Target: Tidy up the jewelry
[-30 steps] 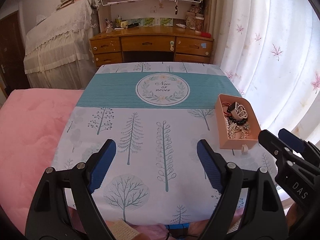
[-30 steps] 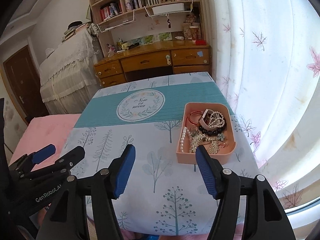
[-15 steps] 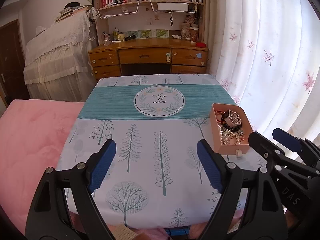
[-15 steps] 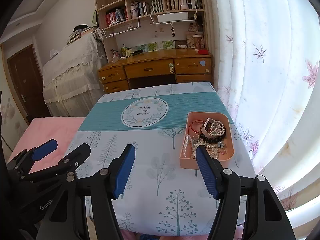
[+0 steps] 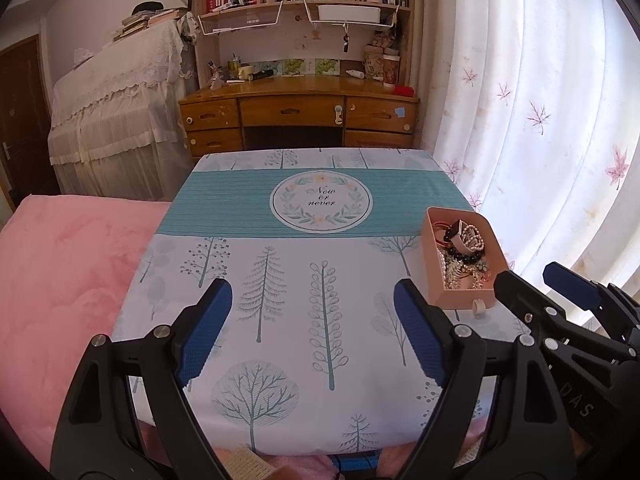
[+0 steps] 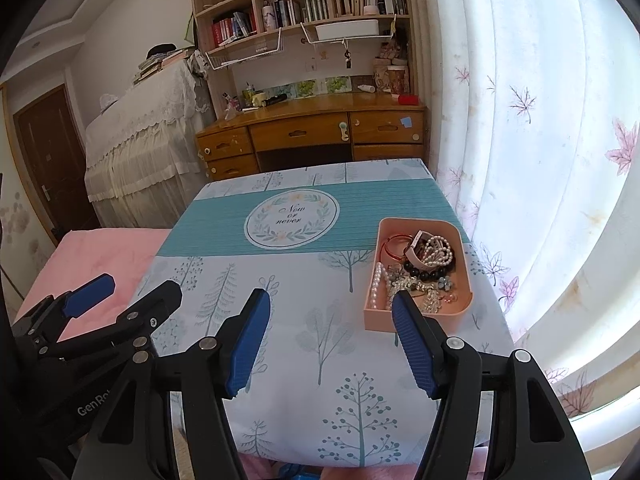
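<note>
I see a table [image 5: 280, 320] under a tree-print cloth with a teal band across the far half and a round "Now or never" emblem [image 5: 321, 202] in its middle. Pink bedding [image 5: 68, 272] sits just left of the table, a white curtain [image 5: 540, 120] hangs on the right, and a wooden desk [image 5: 298, 114] with bookshelves above stands at the far wall. A pink tray [image 6: 466, 264] rests on the table's right side, near the curtain edge, with jewelry [image 6: 420, 268] heaped inside: pearl strands, dark beads, red bangles, sparkly pieces. My left gripper [image 5: 312, 336] hangs over the near middle of the cloth, jaws wide apart, nothing between them. My right gripper [image 6: 330, 340] hovers near the tray's near left corner, jaws parted a bit narrower, also holding nothing. A small white ring-like tab [image 5: 478, 306] sits at the tray's near wall.
</note>
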Available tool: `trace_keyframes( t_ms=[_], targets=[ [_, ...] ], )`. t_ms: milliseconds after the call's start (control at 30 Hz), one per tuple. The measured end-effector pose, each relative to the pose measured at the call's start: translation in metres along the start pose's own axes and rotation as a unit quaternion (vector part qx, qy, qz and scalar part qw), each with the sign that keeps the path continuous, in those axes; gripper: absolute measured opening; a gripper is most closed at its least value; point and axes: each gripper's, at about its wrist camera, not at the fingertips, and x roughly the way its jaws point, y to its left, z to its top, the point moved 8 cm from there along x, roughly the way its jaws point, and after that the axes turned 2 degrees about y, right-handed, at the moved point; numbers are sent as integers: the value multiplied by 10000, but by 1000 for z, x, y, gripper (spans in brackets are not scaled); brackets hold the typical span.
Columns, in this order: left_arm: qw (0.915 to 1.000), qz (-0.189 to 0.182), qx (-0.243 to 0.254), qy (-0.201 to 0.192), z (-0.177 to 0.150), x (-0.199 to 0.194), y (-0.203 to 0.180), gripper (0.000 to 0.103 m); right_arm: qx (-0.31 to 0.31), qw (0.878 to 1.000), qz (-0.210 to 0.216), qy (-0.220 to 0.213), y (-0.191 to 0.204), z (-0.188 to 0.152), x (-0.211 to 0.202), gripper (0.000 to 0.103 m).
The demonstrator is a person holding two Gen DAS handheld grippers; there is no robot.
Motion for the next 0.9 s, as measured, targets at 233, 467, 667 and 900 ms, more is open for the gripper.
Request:
trace_keyframes(
  t_ms=[233, 467, 667, 900],
  targets=[
    [10000, 22, -23, -65, -2, -4, 0, 81, -19, 10000, 3, -49, 0, 1, -2, 65],
    [10000, 29, -32, -73, -2, -4, 0, 81, -28, 10000, 6, -64, 0, 1, -2, 65],
    [10000, 36, -47, -61, -2, -8, 0, 81, -35, 10000, 16, -51, 0, 0, -3, 65],
    [10000, 32, -48, -57, -2, -8, 1, 81, -43, 10000, 12, -50, 1, -1, -3, 65]
  ],
)
